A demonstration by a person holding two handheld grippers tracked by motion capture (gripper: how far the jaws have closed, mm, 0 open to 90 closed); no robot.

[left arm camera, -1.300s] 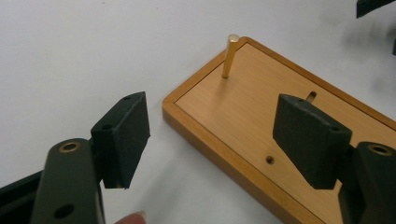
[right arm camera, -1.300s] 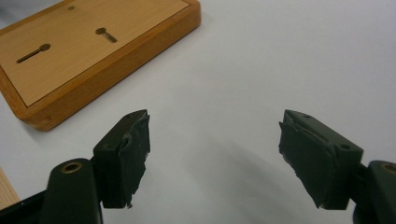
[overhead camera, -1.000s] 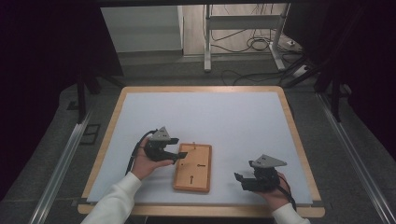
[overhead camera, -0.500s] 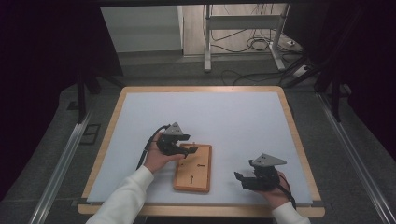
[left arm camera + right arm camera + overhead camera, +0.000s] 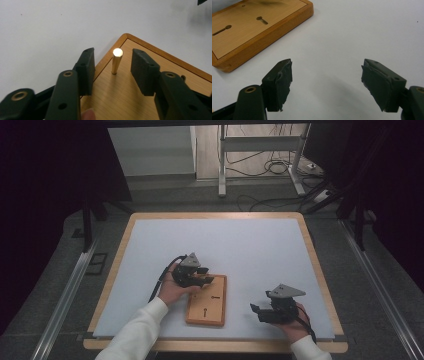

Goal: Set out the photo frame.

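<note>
Left gripper view: left gripper (image 5: 113,71) closing, pads clear of brass peg (image 5: 116,61); right gripper (image 5: 327,85) open over table (image 5: 362,30).

A white-topped table with a wooden rim (image 5: 310,250) is seen from above. A person's left hand holds a black left gripper (image 5: 192,275) over the far left corner of a small wooden board (image 5: 207,302), its jaws having just been closing. The right gripper (image 5: 277,307) rests on the table, well apart from the board.
</note>
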